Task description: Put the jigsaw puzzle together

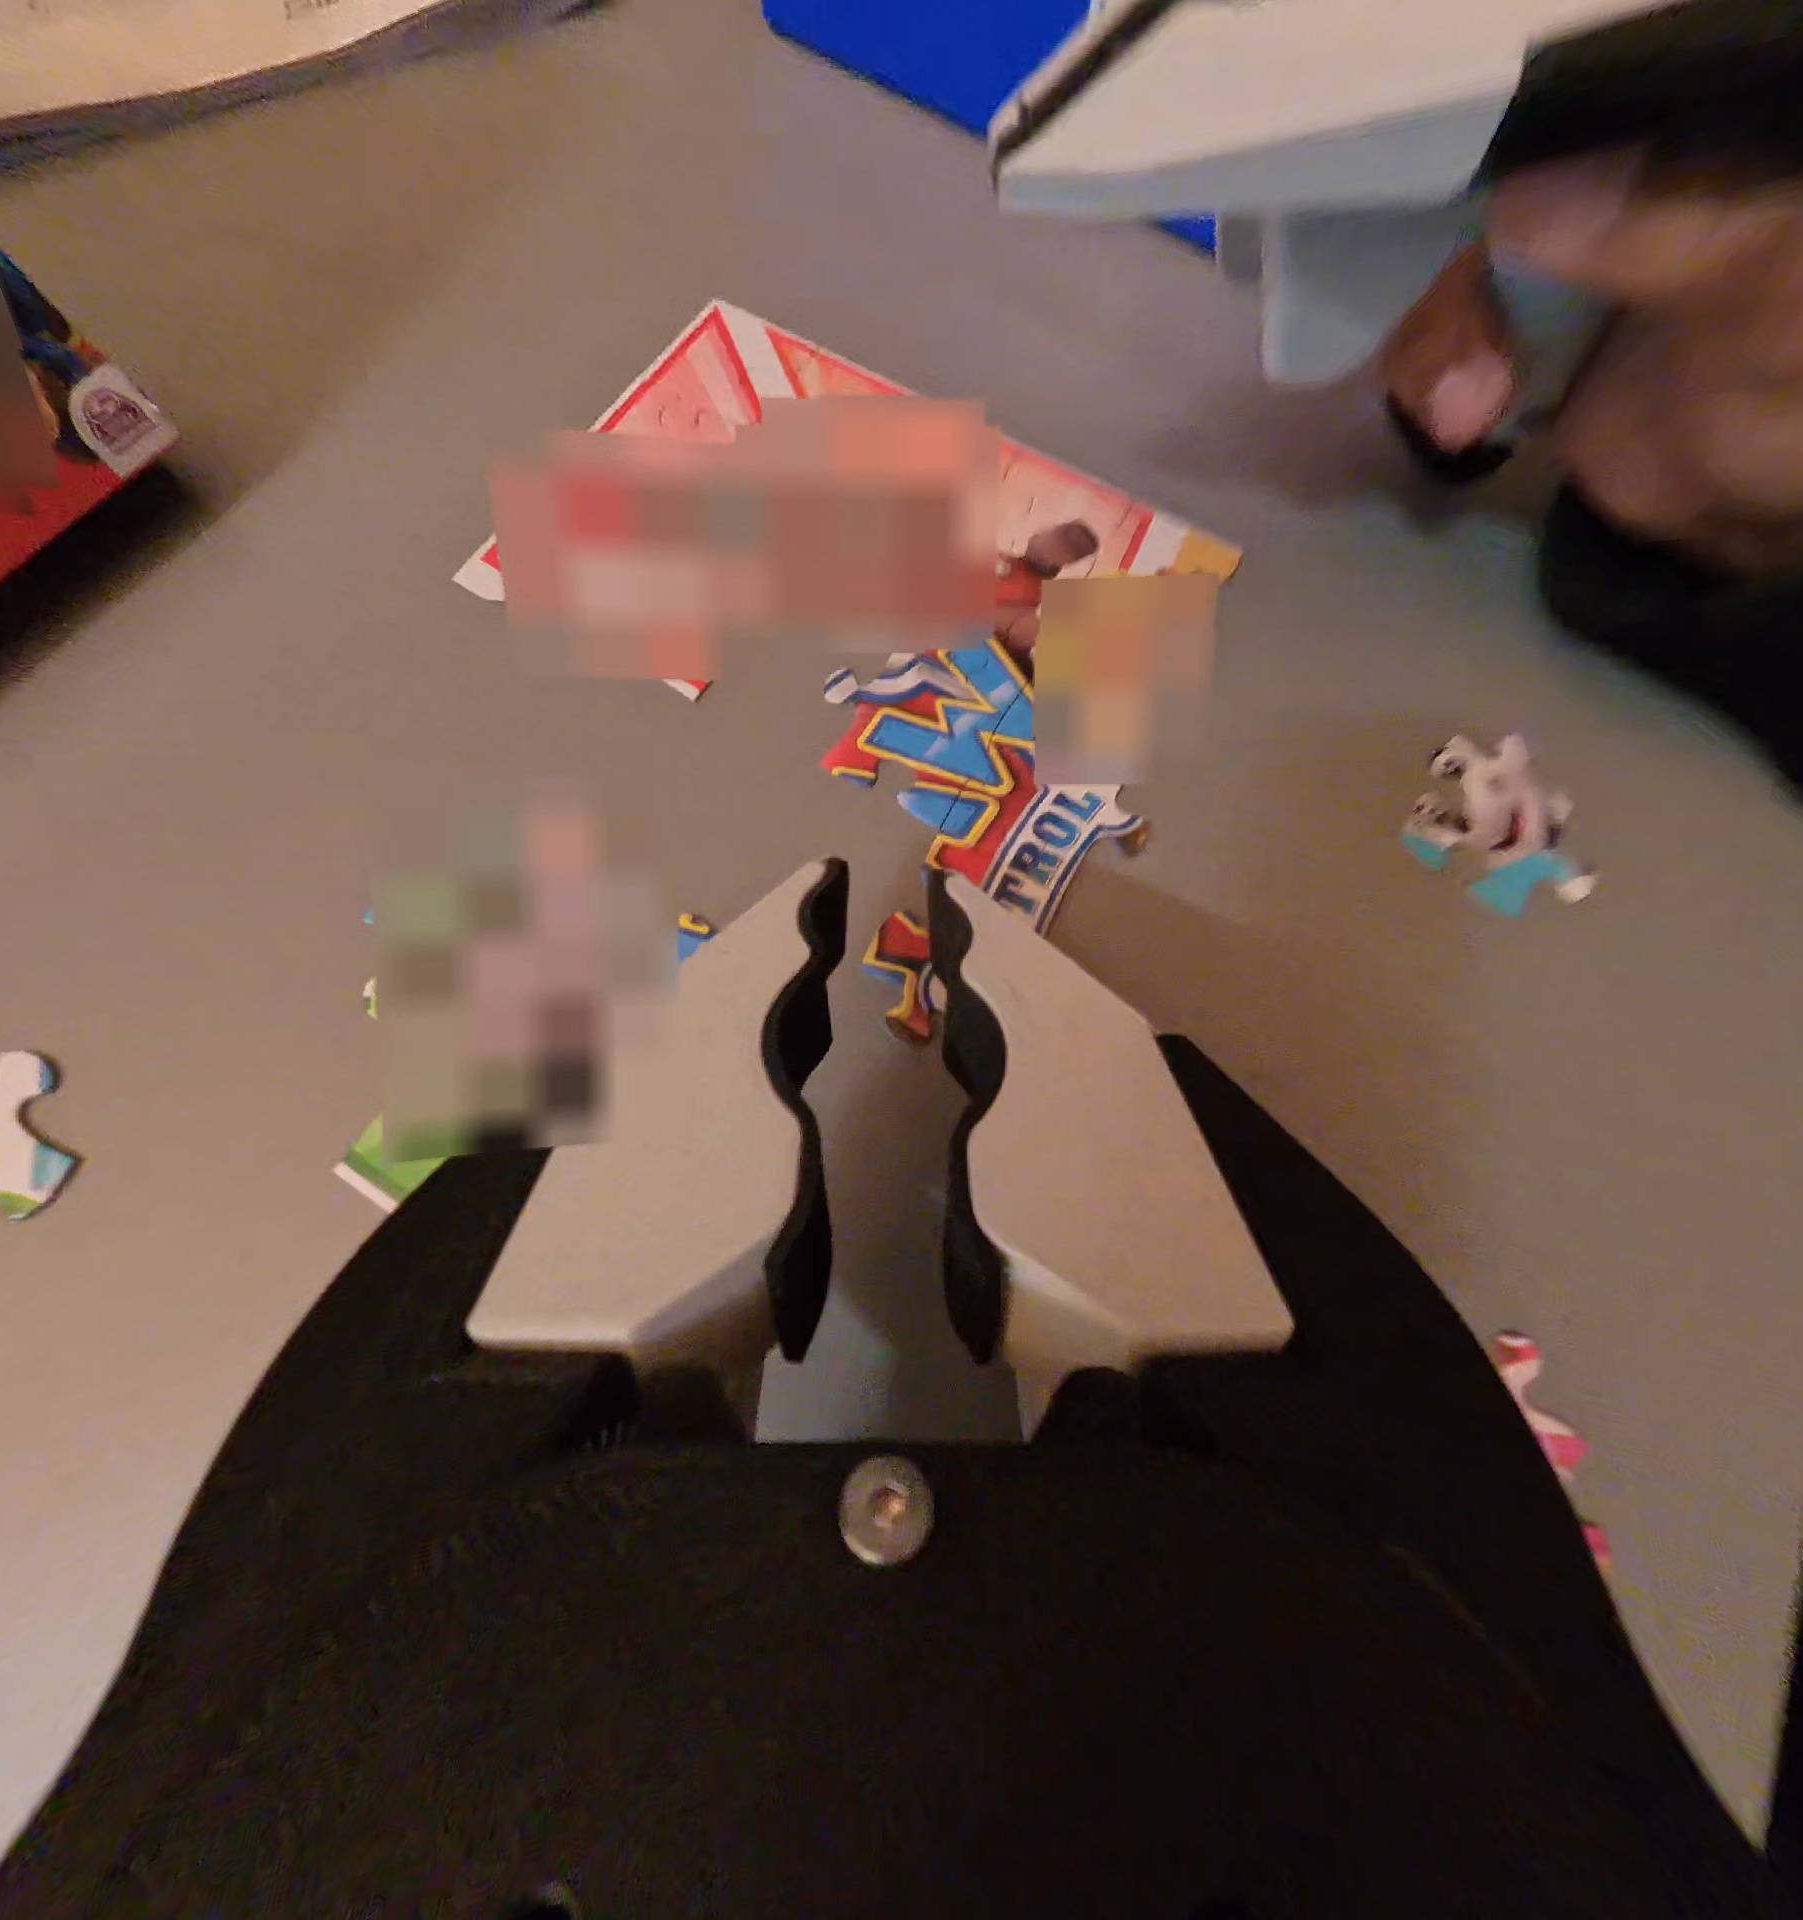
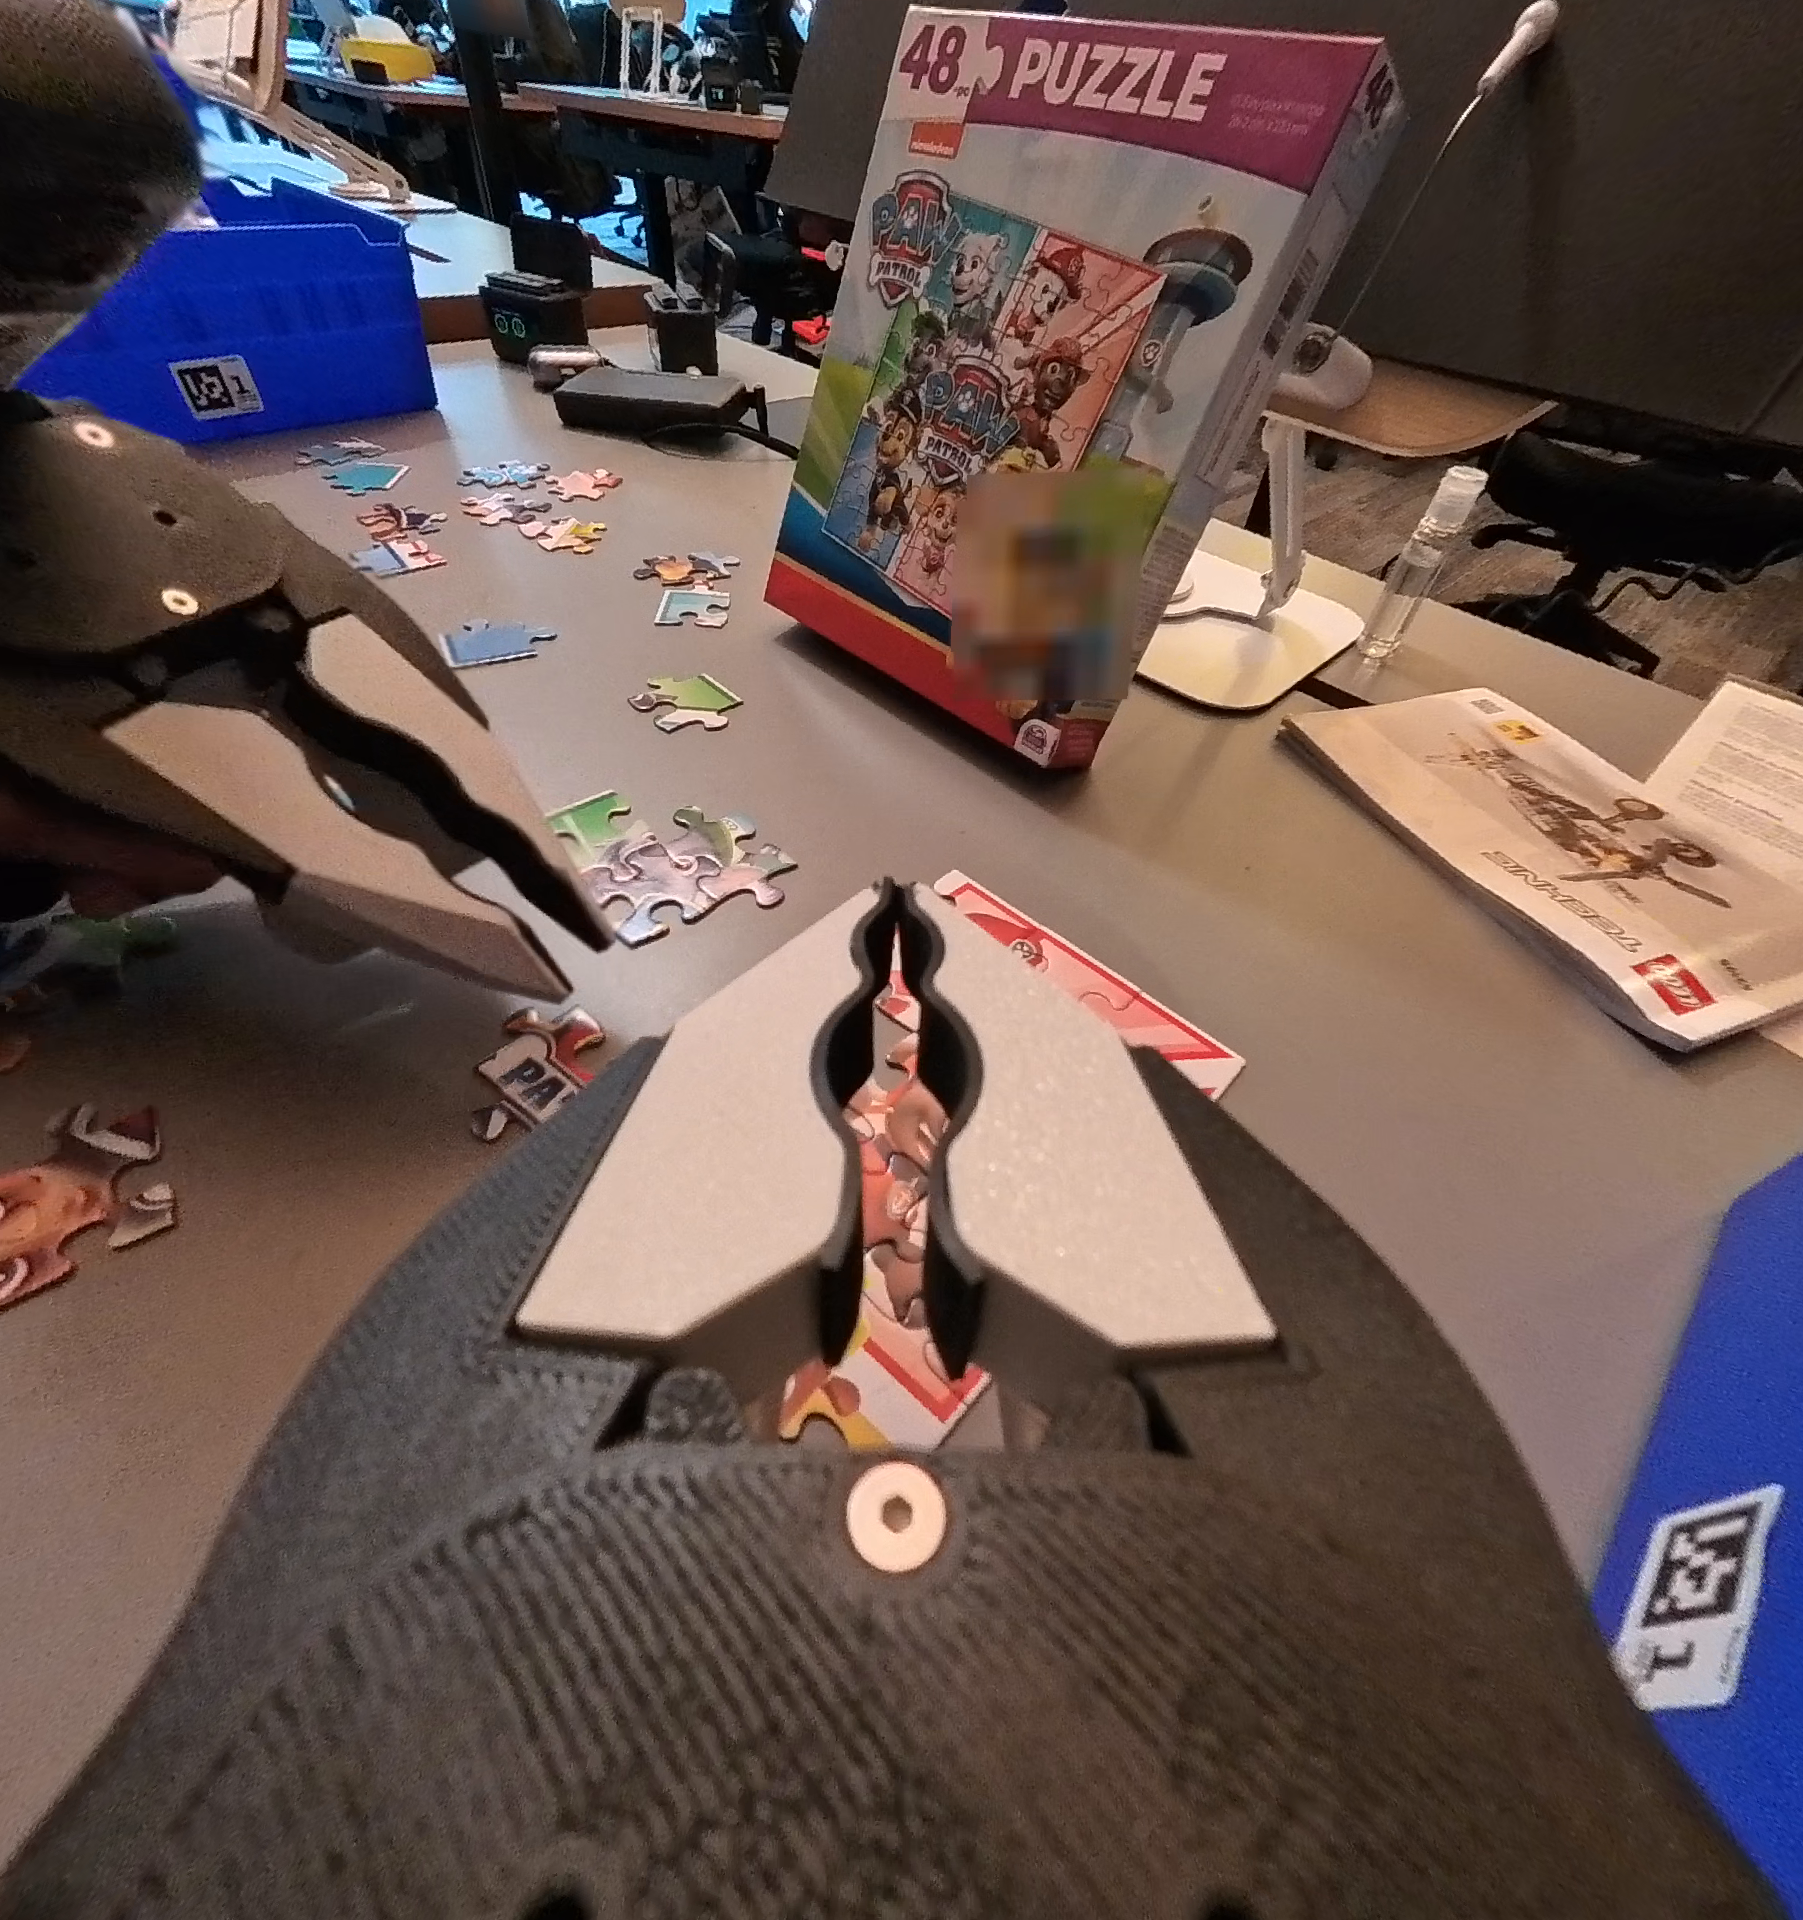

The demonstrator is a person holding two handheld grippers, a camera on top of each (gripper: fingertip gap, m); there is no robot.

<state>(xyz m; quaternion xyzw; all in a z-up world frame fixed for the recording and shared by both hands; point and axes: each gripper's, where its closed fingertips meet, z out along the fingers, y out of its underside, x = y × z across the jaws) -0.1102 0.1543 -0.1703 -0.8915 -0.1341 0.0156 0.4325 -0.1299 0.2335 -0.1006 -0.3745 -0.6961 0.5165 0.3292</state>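
My left gripper (image 1: 884, 878) is open with a narrow gap and points down at the grey table (image 1: 357, 727). A small red, blue and yellow puzzle piece (image 1: 902, 977) lies flat under its jaws, not pressed by the pads. The right wrist view shows this gripper (image 2: 580, 966) hovering just above a lettered piece (image 2: 538, 1070). Joined logo pieces (image 1: 970, 727) adjoin a red-bordered assembled section (image 1: 731, 364). My right gripper (image 2: 892, 894) is shut, tips meeting, above that red-bordered section (image 2: 1115, 997). It shows blurred at the top right of the left wrist view (image 1: 1240, 135).
The puzzle box (image 2: 1063, 312) stands behind. A green and grey joined cluster (image 2: 679, 862) and several loose pieces (image 2: 523, 509) lie on the left. A blue bin (image 2: 253, 312) stands far left, another (image 2: 1759, 1455) near right. A booklet (image 2: 1603, 852) lies on the right. A loose piece (image 1: 1499, 821) lies apart. The grippers' ends are close to 11 cm from one another. My right gripper's tips are some 12 cm from the red-bordered assembled section (image 1: 731, 364).
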